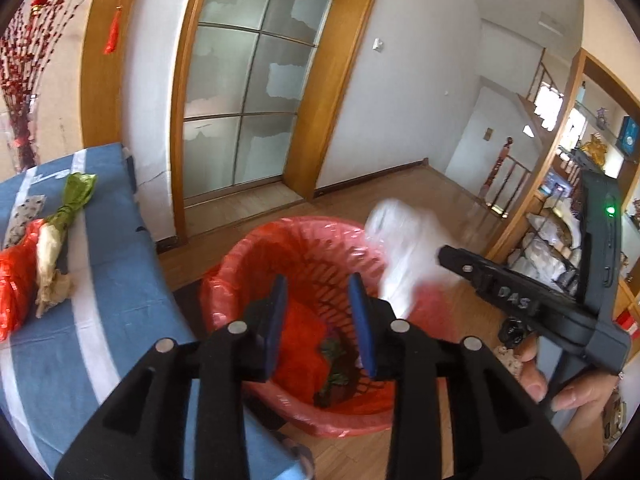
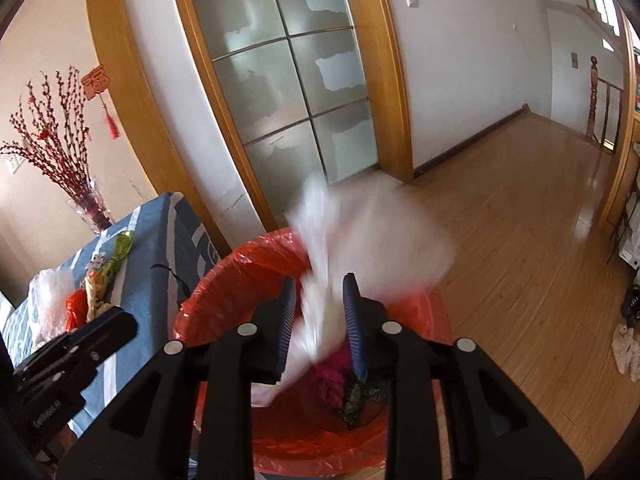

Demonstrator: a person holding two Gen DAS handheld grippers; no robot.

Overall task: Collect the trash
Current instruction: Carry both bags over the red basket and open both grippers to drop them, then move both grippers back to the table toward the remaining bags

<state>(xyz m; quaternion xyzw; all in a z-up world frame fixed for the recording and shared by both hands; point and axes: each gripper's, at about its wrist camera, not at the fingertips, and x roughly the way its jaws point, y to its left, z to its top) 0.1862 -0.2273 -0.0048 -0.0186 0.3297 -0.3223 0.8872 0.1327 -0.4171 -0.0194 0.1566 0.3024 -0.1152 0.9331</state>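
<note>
Room: pale walls are curving around a frosted-glass door in a wooden frame (image 1: 248, 80), with a wood-plank floor (image 2: 520, 220) running off toward a stair rail.
Table: a surface under a blue cloth with white stripes (image 1: 100, 280) is standing just beside the bin, on its left.
Bin: a red mesh plastic wastebasket lined with a thin red bag (image 1: 248, 264) is sitting on the floor below both tools; crumpled red and dark scraps (image 2: 340, 380) are lying inside it.
Left gripper: the black tool with blue pads (image 1: 320, 312) is tilting down over the bin mouth, jaws standing partly apart with nothing between them.
Right gripper: the matching black tool with blue ribbed pads (image 2: 320, 320) is pointing down over the bin's far rim, jaws partly apart; a blurred white plastic bag (image 2: 360, 232) is hanging between them, and whether the pads are pressing on it cannot be told.
Right hand: bare fingers (image 1: 560, 384) are wrapping the right tool's handle, seen from the left camera, with the white bag blurring at its tip above the bin's right rim.
Trash left: a twisted green and white wrapper (image 1: 60, 232) and a red plastic bag (image 1: 16, 280) are lying together on the blue cloth.
Corner: a glass vase of red-berried branches (image 2: 60, 152) is standing behind the table.
</note>
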